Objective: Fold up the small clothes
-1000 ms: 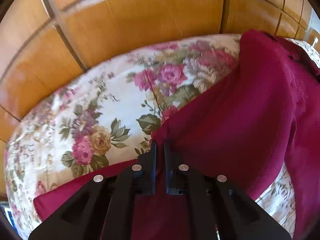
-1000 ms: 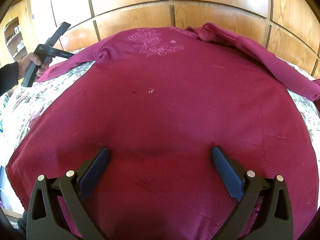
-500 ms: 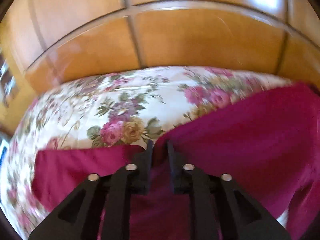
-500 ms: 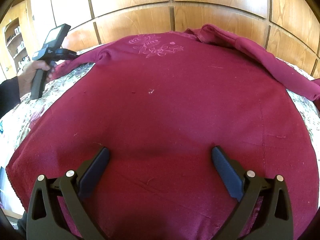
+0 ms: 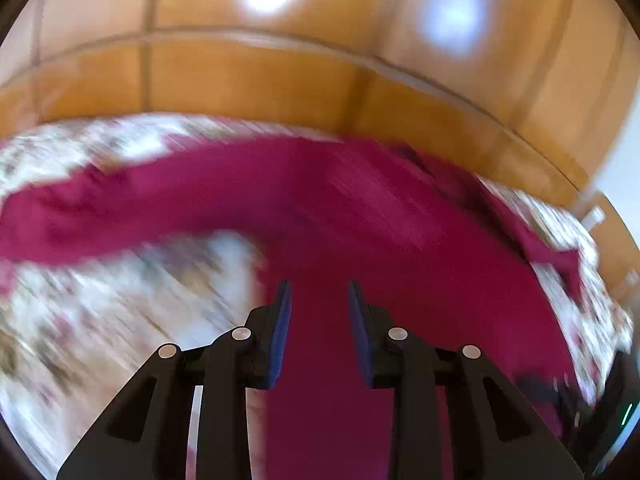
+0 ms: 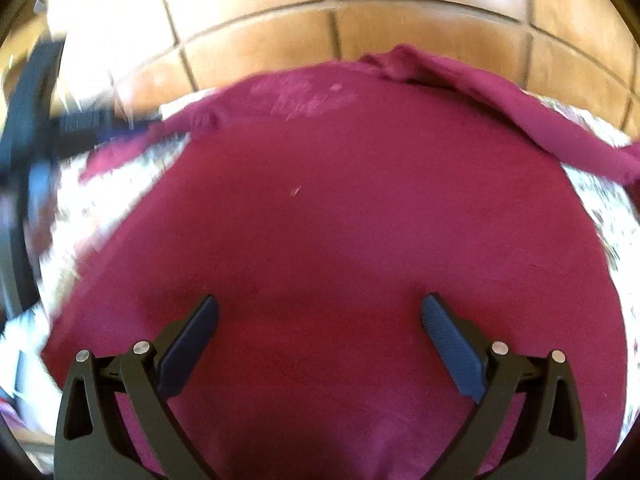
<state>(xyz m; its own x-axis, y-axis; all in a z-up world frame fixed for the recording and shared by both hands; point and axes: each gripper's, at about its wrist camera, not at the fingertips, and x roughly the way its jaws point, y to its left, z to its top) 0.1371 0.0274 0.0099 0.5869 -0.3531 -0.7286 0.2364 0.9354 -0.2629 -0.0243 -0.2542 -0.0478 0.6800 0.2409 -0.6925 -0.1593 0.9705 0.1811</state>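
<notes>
Fabric of the crimson top (image 6: 340,216) is lying flat on the floral bed (image 5: 100,320) while we are hovering both the left hand-held gripper (image 5: 318,300) and right hand-held gripper (image 6: 320,320) spread and empty above it, probably choosing the first fold.

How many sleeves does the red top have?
2. One sleeve stretches out left over the flowery bedspread; the other sleeve lies at the right, along the top's far edge.
</notes>
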